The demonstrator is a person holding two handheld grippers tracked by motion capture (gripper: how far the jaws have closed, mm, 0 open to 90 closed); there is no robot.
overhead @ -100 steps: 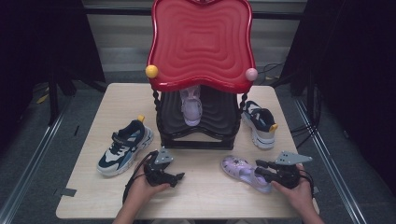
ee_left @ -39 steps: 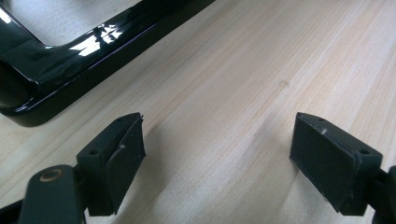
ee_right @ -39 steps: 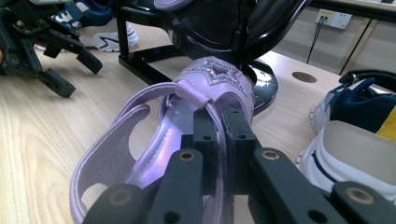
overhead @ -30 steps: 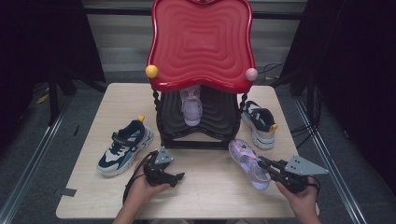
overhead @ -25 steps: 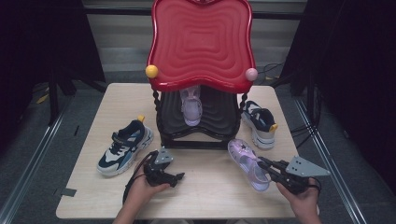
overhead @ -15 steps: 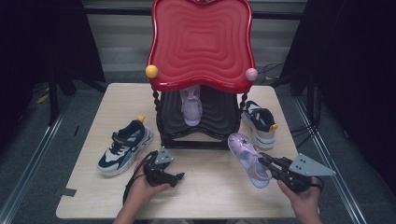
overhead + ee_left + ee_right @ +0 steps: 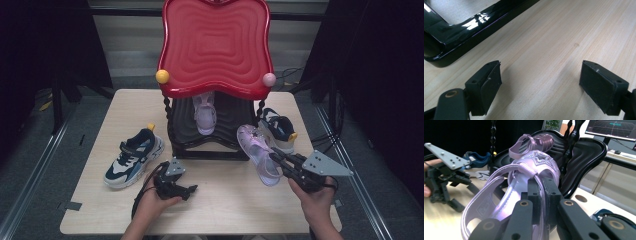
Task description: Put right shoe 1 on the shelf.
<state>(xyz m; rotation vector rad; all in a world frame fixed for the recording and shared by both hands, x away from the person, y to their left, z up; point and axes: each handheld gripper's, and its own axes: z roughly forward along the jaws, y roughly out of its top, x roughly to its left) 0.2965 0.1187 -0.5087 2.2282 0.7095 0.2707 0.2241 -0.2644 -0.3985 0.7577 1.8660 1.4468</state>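
High view: right gripper (image 7: 278,159) is pinching the side wall of a purple sandal (image 7: 257,152), jaws pressed together on it, and is holding it tilted above the table (image 7: 95,200) in front of the black rack (image 7: 220,142), likely for shelving beside its mate (image 7: 204,111). Left gripper (image 7: 189,189) is resting on the table with jaws spread and nothing between them, apparently idle. Two blue sneakers (image 7: 132,156) (image 7: 278,129) are flanking the rack, presumably awaiting their turn.
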